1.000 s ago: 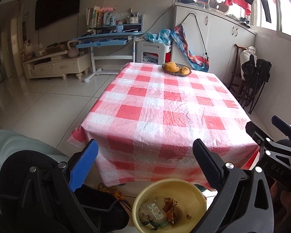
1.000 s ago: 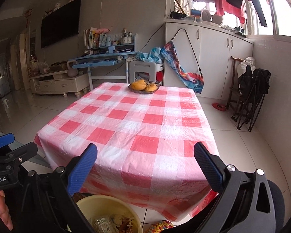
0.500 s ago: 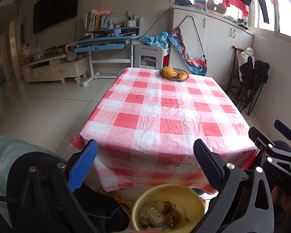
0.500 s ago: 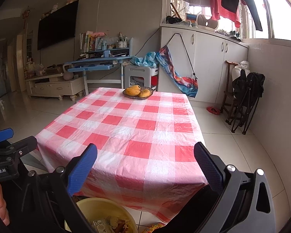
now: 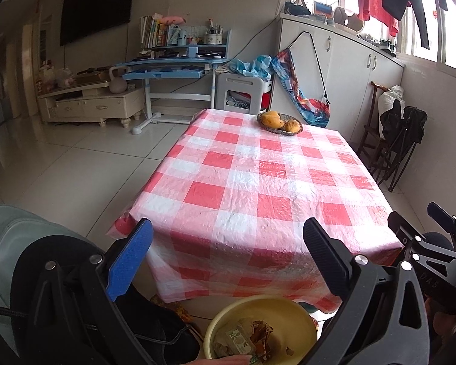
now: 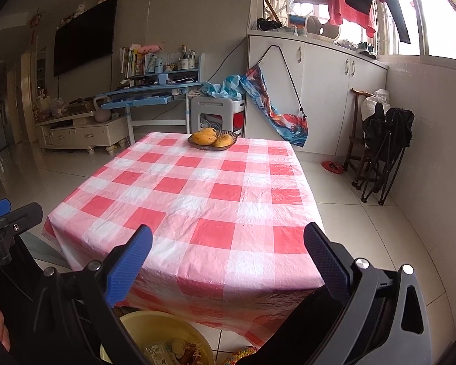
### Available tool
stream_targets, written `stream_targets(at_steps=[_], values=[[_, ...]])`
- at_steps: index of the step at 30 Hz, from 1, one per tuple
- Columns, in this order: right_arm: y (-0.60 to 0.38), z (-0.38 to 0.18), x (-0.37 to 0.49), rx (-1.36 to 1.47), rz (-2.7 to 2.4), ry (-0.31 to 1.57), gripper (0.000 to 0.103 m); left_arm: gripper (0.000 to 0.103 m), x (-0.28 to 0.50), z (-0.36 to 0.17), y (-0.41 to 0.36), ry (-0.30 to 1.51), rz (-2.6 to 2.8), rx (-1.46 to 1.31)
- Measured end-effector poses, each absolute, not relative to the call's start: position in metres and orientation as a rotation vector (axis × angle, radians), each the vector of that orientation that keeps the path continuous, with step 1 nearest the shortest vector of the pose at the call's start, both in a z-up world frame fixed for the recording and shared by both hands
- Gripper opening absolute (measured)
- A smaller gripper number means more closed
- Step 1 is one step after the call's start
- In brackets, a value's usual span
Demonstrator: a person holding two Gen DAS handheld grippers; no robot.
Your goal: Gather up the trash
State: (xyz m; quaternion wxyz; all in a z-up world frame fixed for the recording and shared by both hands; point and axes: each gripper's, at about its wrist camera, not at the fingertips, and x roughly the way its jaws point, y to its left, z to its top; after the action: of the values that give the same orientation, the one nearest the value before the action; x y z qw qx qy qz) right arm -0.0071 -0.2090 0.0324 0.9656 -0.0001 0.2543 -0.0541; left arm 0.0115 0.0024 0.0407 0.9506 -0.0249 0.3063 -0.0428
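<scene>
Trash [image 5: 246, 339] in yellow basin [image 5: 288, 310], partly hidden by fingers [image 5: 326, 261].

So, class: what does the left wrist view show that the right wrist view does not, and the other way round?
Only the left wrist view shows the grey-green seat and the right claw, open. Only the right wrist view shows the red slipper on the floor. Both share the checked table, the fruit basket and the yellow bin of trash.
</scene>
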Motion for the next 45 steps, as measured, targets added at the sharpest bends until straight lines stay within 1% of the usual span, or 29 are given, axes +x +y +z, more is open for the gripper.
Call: stream_targets(at_steps=[9, 16, 45], values=[[-0.205, 0.027, -0.008, -0.019, -0.111, 0.522, 0.095, 0.096, 0.013, 0.038, 0.0, 0.625, -0.083, -0.037], [-0.192, 0.024, -0.012, -0.085, -0.106, 0.514, 0.095, 0.096, 0.012, 0.031, 0.0, 0.627, -0.076, -0.024], [-0.19, 0.017, -0.009, -0.085, -0.121, 0.532, 0.095, 0.096, 0.007, 0.027, 0.003, 0.614, -0.068, 0.01]])
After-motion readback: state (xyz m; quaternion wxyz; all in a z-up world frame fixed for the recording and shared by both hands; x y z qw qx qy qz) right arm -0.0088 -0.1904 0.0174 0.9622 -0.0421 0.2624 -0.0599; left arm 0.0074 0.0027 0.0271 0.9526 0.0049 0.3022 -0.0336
